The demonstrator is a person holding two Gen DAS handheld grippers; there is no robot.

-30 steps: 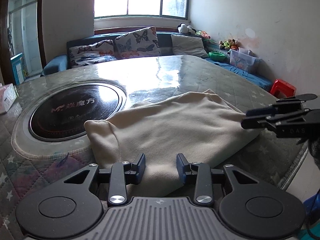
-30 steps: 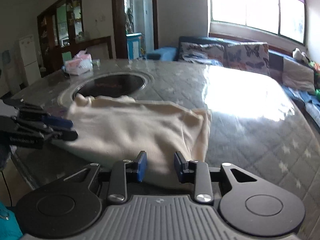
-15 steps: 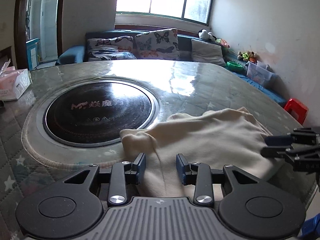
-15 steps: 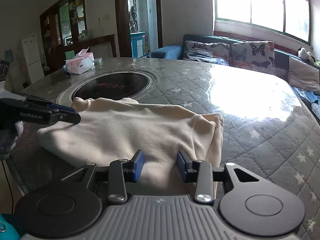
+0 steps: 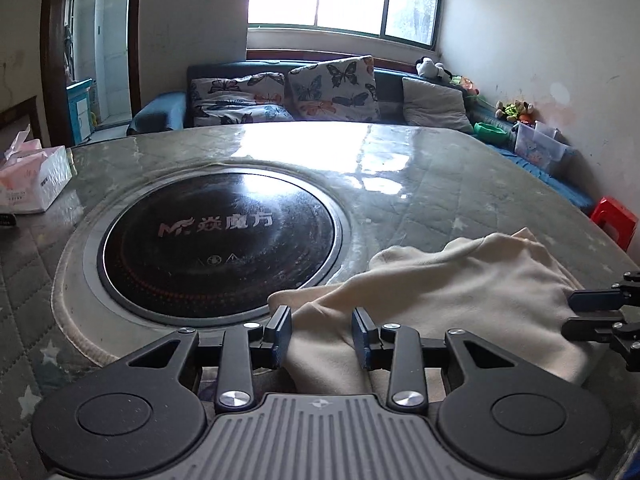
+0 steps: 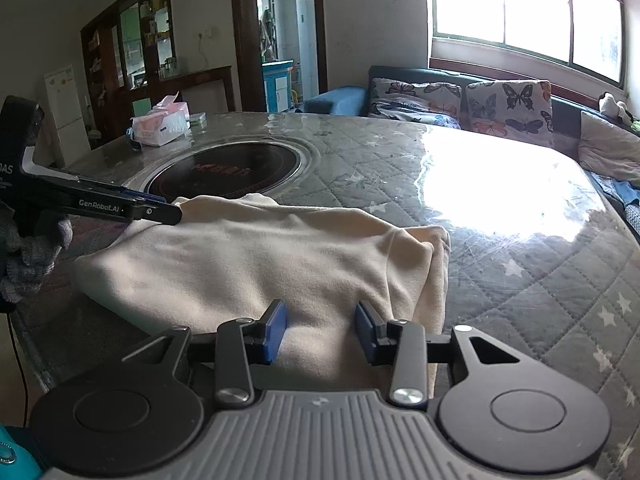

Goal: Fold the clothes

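**Readable writing; both grippers over the cloth**

Left gripper point(image 5: 322, 334) spread, jaws apart over the cream garment point(image 5: 460, 300), nothing pinched. Cooktop point(image 5: 218, 244) ahead-left reads "M" plus Chinese characters. Right gripper point(image 6: 320, 330) has just been opening, garment beneath, not gripped. Left gripper's finger reads "GenRoboLAI".

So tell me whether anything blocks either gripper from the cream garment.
Nothing visible does. The cream garment lies bare on the table, directly under the open right gripper and the open left gripper. The tissue box sits far off.
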